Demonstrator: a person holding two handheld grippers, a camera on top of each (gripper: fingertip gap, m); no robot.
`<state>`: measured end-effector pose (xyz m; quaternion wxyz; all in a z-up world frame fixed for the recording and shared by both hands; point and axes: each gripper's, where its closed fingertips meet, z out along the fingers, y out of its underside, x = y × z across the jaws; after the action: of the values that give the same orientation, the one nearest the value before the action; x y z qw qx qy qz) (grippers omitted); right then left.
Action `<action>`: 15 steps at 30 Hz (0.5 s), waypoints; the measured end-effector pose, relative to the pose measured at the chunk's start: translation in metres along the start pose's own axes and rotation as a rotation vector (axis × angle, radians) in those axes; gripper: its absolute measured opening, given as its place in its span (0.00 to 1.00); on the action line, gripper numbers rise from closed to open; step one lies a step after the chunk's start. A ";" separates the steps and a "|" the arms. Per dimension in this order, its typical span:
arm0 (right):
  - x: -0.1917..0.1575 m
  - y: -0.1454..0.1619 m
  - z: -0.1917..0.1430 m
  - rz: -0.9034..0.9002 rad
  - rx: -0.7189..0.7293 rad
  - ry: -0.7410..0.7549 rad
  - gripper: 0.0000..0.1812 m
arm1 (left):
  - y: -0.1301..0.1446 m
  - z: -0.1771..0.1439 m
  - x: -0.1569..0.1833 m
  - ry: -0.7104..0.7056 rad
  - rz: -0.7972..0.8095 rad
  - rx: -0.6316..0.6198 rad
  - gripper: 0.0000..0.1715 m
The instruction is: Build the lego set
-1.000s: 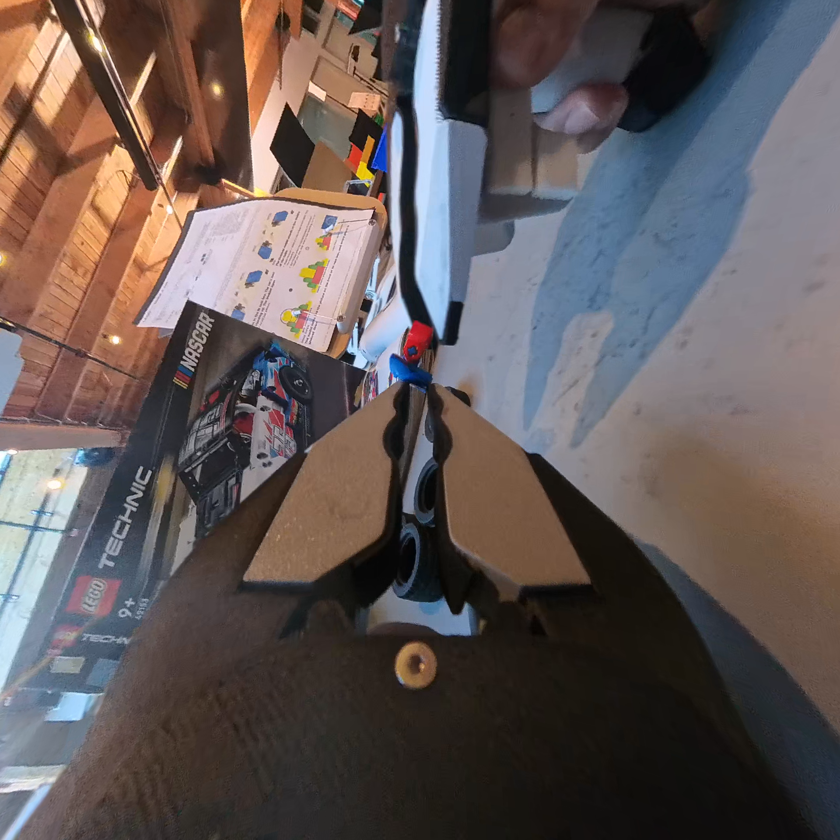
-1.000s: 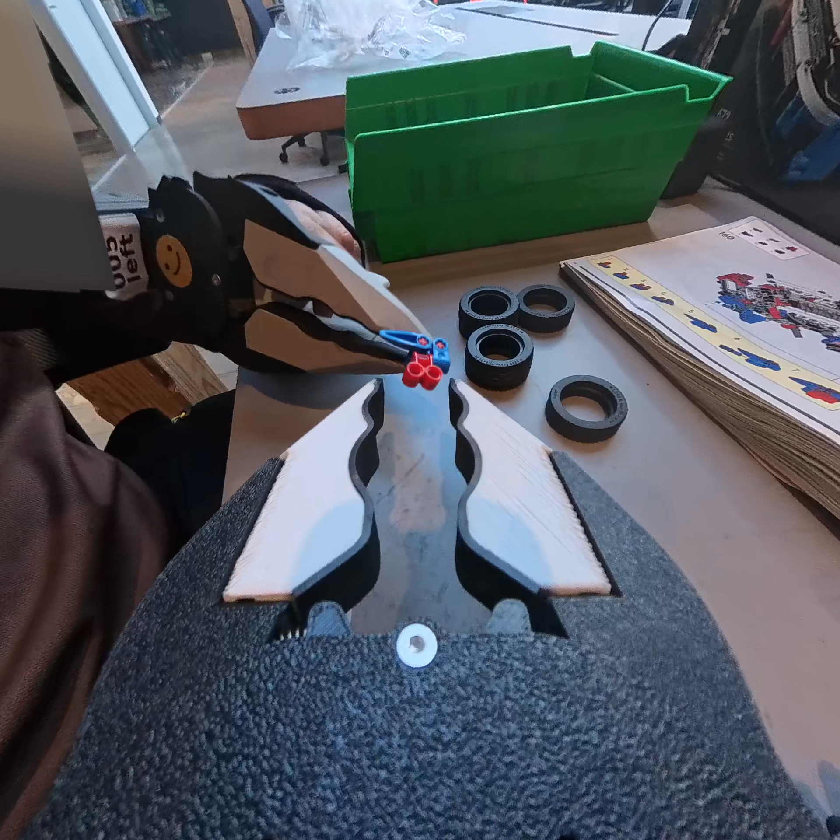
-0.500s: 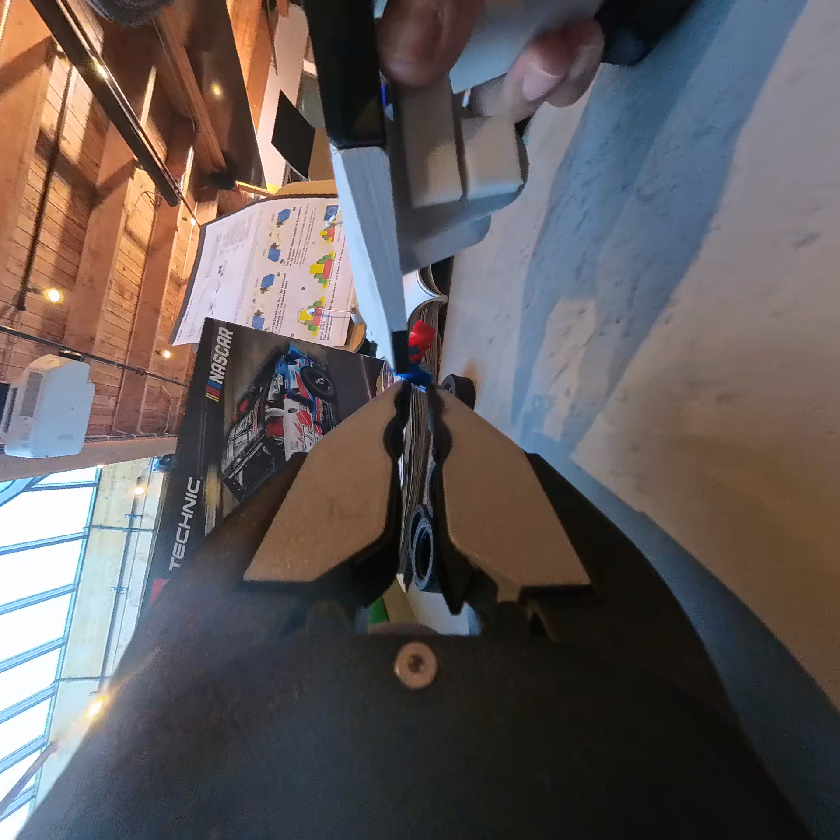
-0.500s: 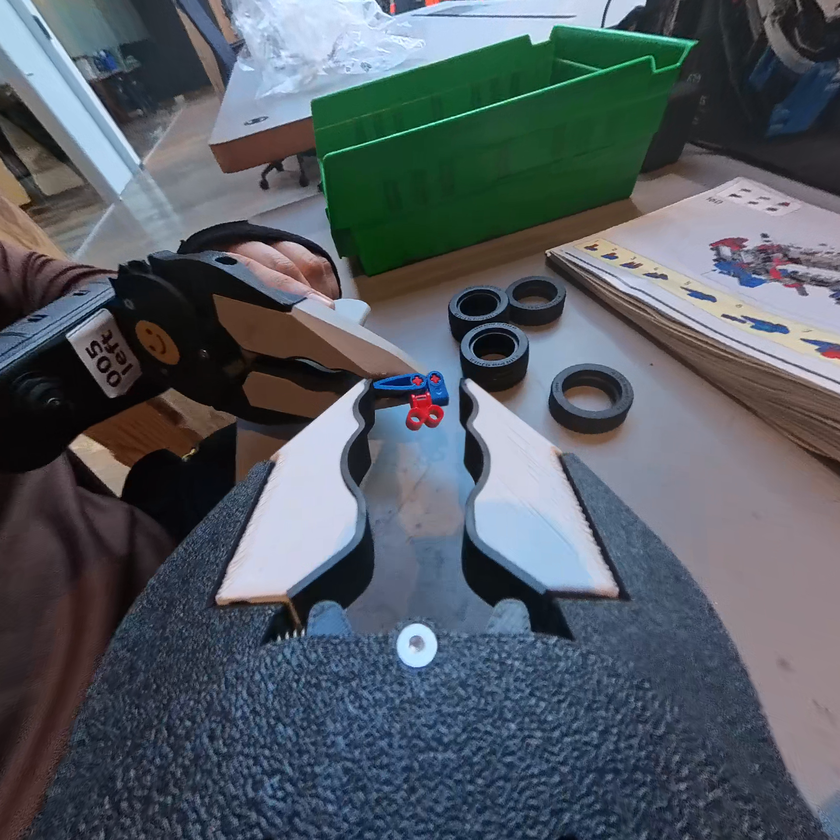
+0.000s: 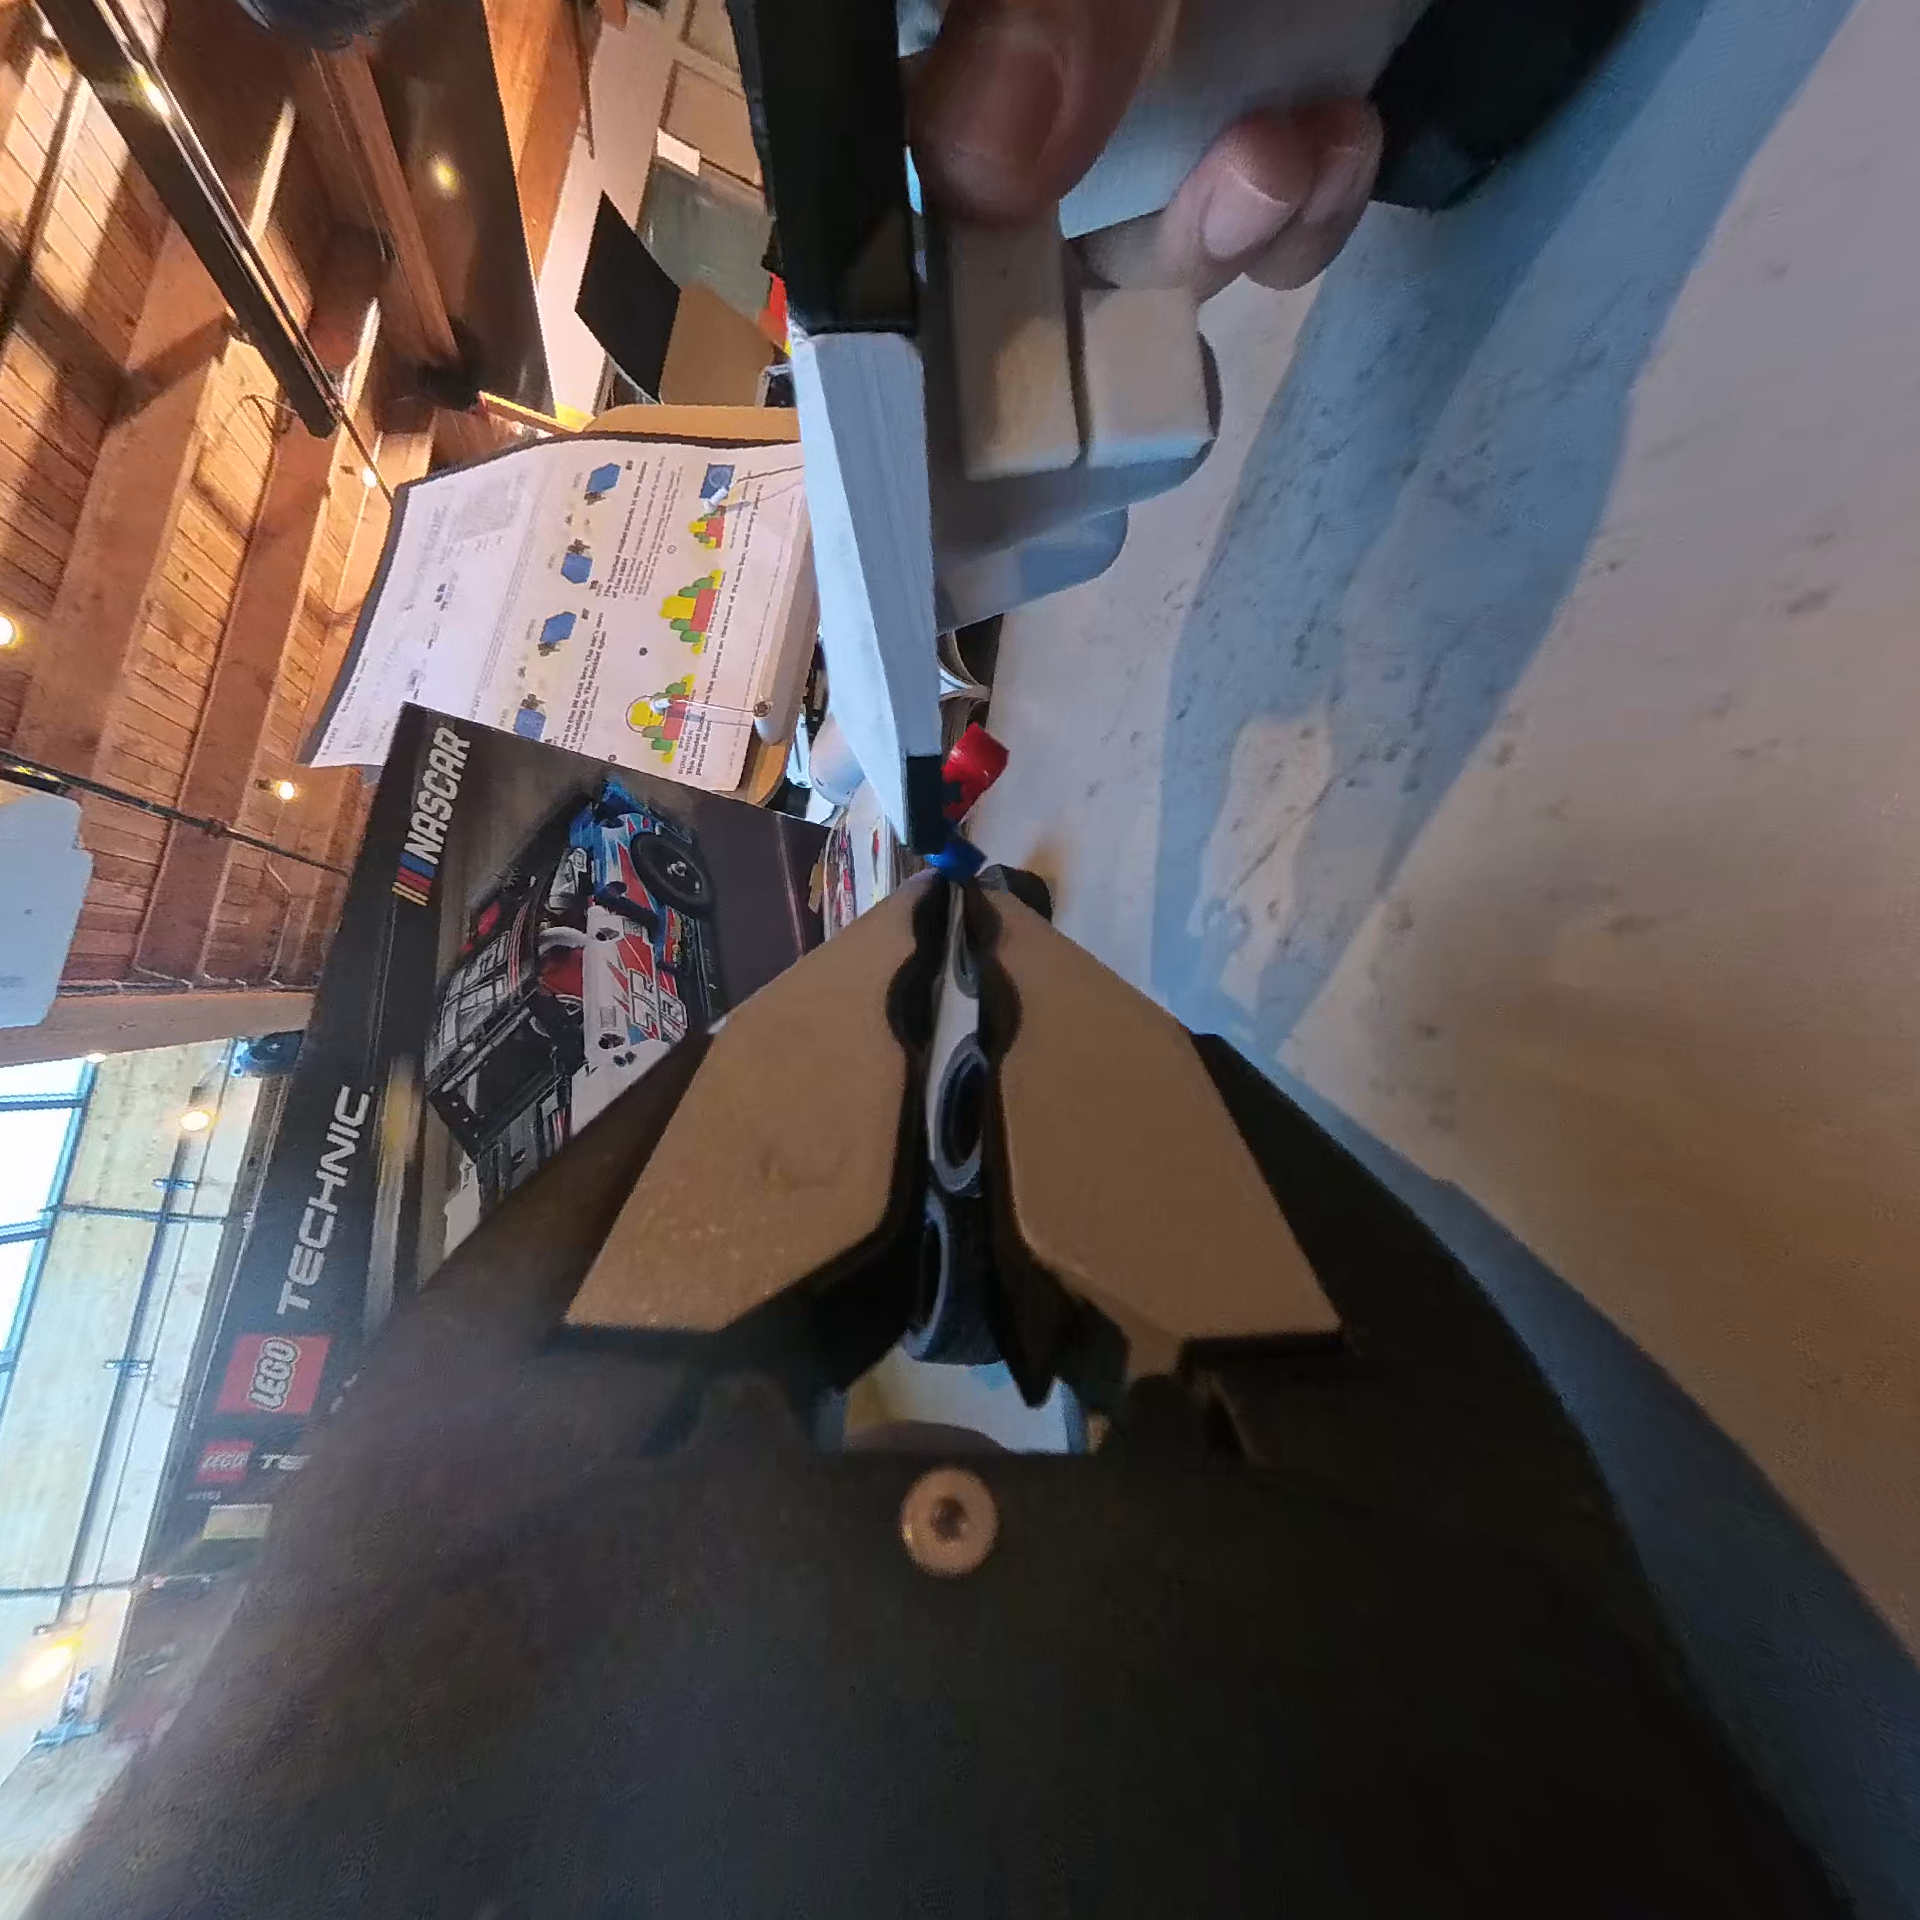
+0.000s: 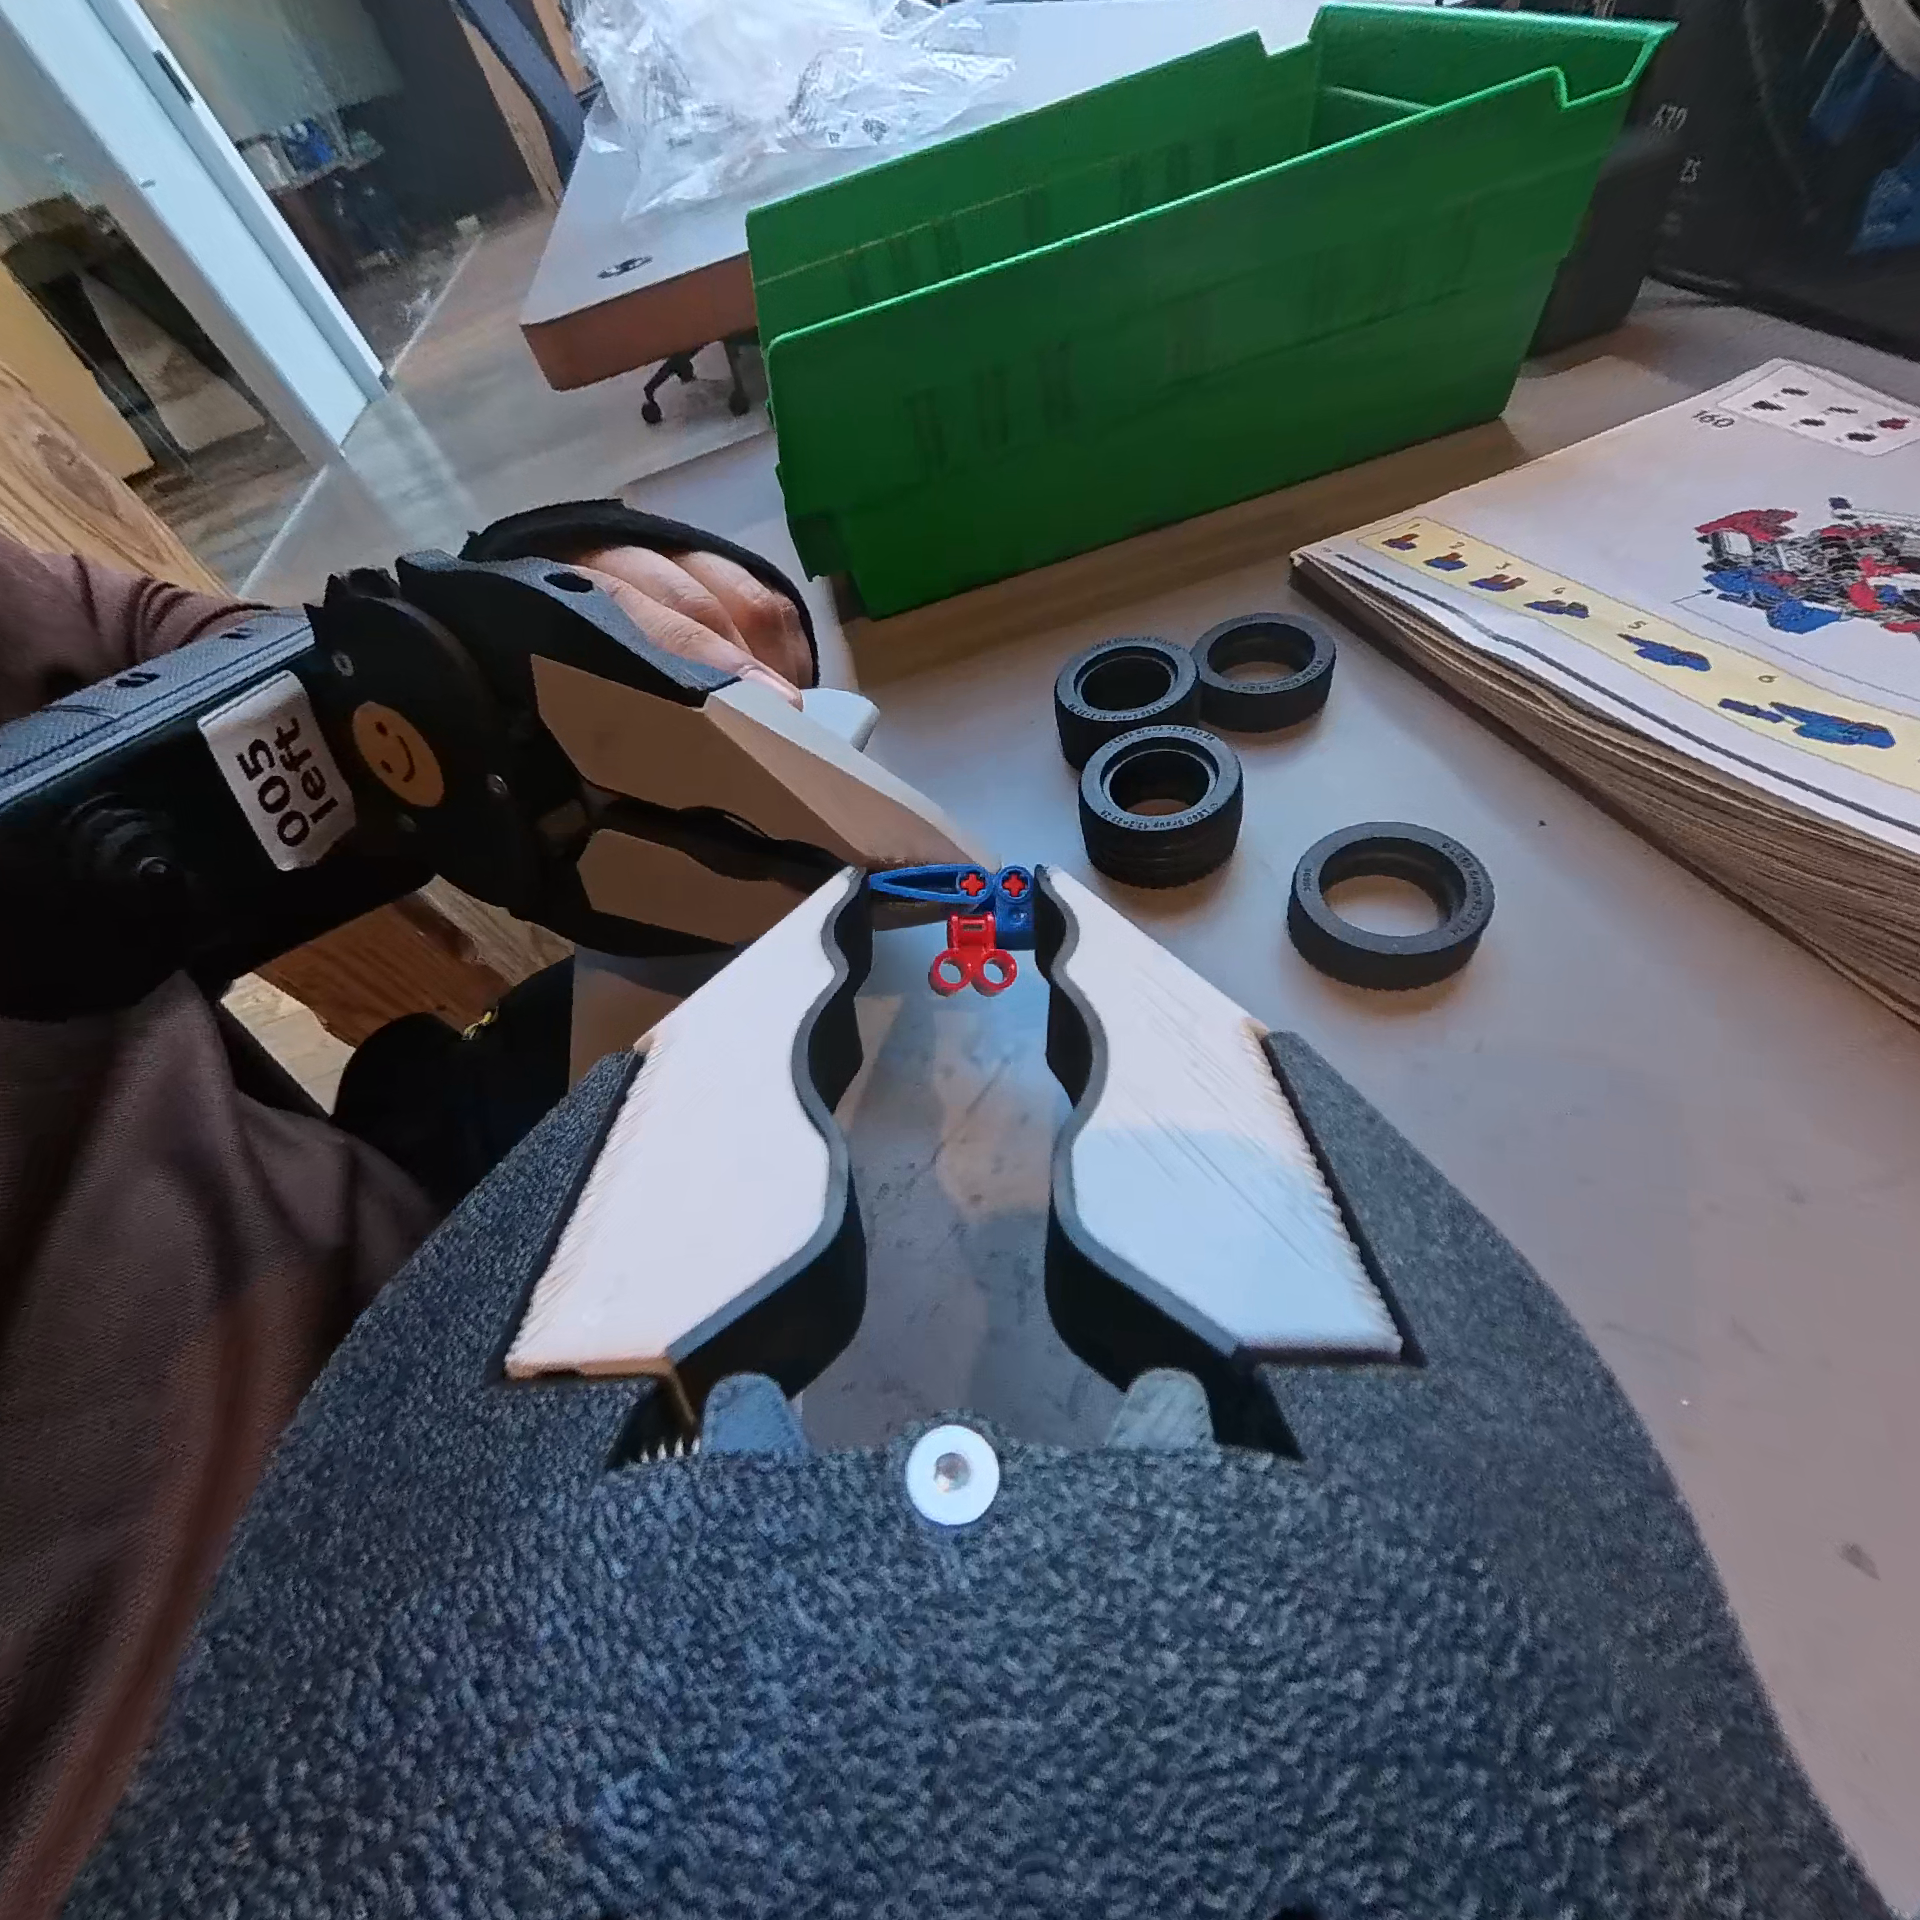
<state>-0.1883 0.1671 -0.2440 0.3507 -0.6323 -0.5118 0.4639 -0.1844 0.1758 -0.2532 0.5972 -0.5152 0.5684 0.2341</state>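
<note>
Progress: early, judged | L gripper jaws clamped on small blue-red subassembly | R gripper jaws wide, flanking it | four tyres loose mid-bench, unfitted | manual open by right edge.

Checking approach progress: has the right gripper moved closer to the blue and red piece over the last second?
Yes. The right gripper advanced; the blue and red piece now sits between its fingertips.

Printed lettering, not quoted here: logos + txt on dark set box; instr. sheet behind it; white sticker on left gripper; page no. on booklet; tyre sidewalls (tiny, embossed).
</note>
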 end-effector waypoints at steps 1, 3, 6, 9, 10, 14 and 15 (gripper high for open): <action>0.000 0.000 0.000 0.005 0.000 -0.003 0.17 | 0.000 0.000 0.000 0.005 -0.013 0.000 0.00; 0.000 0.000 0.000 0.010 0.001 -0.007 0.17 | 0.001 0.000 -0.001 0.011 -0.034 0.001 0.00; 0.000 0.000 0.000 0.006 0.001 -0.005 0.17 | 0.001 -0.001 -0.001 0.011 -0.035 -0.001 0.00; 0.000 -0.002 0.000 0.004 0.011 0.002 0.17 | 0.000 0.000 -0.001 0.010 -0.037 0.002 0.00; 0.000 -0.002 -0.001 0.009 0.017 -0.001 0.17 | 0.000 -0.001 -0.001 0.009 -0.042 0.005 0.00; 0.001 -0.004 -0.001 0.041 0.025 -0.019 0.17 | 0.001 -0.001 -0.004 0.018 -0.096 0.011 0.00; 0.001 -0.004 -0.001 0.046 0.028 -0.021 0.17 | 0.002 -0.001 -0.004 0.021 -0.107 0.012 0.00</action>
<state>-0.1886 0.1691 -0.2402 0.3435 -0.6338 -0.4943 0.4857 -0.1874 0.1769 -0.2495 0.6057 -0.5437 0.5479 0.1930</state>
